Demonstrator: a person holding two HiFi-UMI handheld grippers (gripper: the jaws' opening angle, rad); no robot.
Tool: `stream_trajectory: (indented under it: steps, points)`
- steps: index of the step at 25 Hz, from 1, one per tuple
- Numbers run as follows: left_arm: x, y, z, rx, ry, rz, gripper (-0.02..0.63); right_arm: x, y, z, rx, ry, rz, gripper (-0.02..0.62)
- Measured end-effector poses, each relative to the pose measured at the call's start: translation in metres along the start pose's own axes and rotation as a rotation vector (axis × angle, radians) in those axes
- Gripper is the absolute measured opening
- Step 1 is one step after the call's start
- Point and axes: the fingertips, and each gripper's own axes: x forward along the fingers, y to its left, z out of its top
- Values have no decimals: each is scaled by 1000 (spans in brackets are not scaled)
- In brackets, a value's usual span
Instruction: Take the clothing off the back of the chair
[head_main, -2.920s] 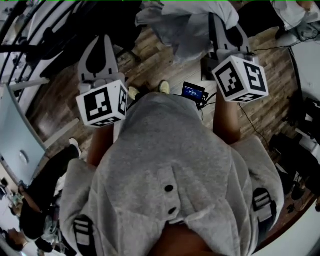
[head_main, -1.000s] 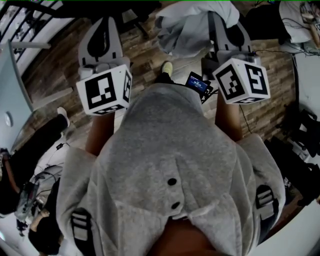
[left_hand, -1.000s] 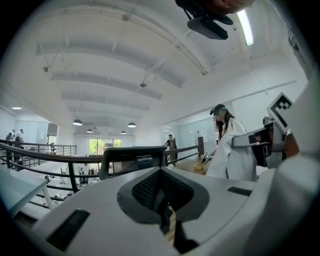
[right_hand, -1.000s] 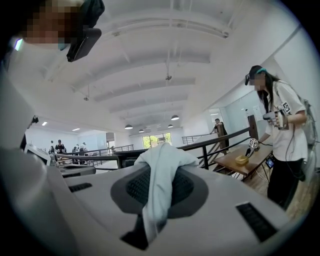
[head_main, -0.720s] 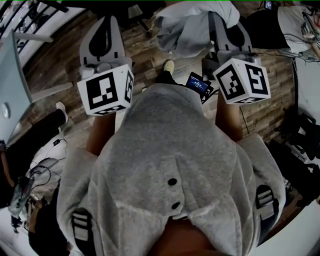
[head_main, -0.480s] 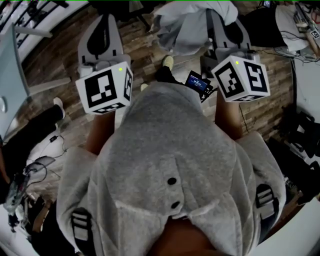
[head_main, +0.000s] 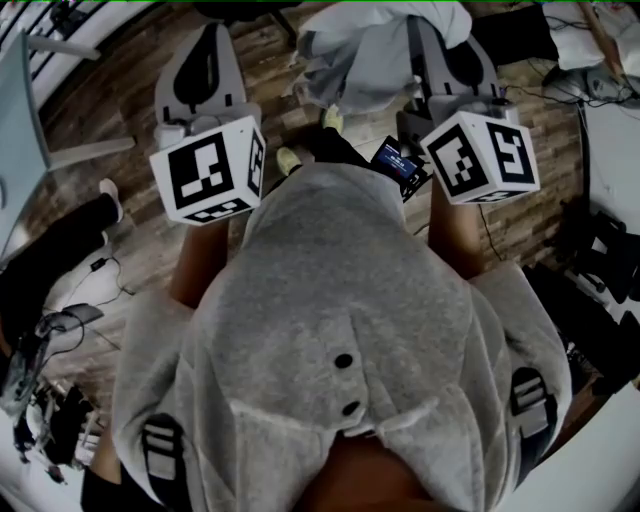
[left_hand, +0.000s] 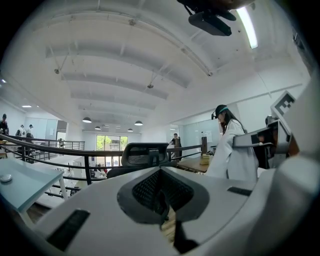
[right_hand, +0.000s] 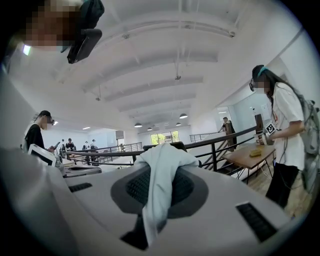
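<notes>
Pale grey cloth garment (right_hand: 159, 172) is clamped in the right gripper (head_main: 445, 45), jaws nearly closed on the fabric. It is draped over the jaws and hung above the brown wood-plank floor (head_main: 290, 110). Left gripper (left_hand: 163, 200) is held alongside, jaws together, nothing gripped. Black mesh-backed office chair (left_hand: 144, 154) is seen beyond it.
</notes>
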Motion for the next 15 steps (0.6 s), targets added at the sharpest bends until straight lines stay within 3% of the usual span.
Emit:
stream_trajectory:
  steps: [15]
  points:
    - [-1, -66, 17, 32, 4, 12, 11, -32, -30, 1, 24, 22, 97, 57]
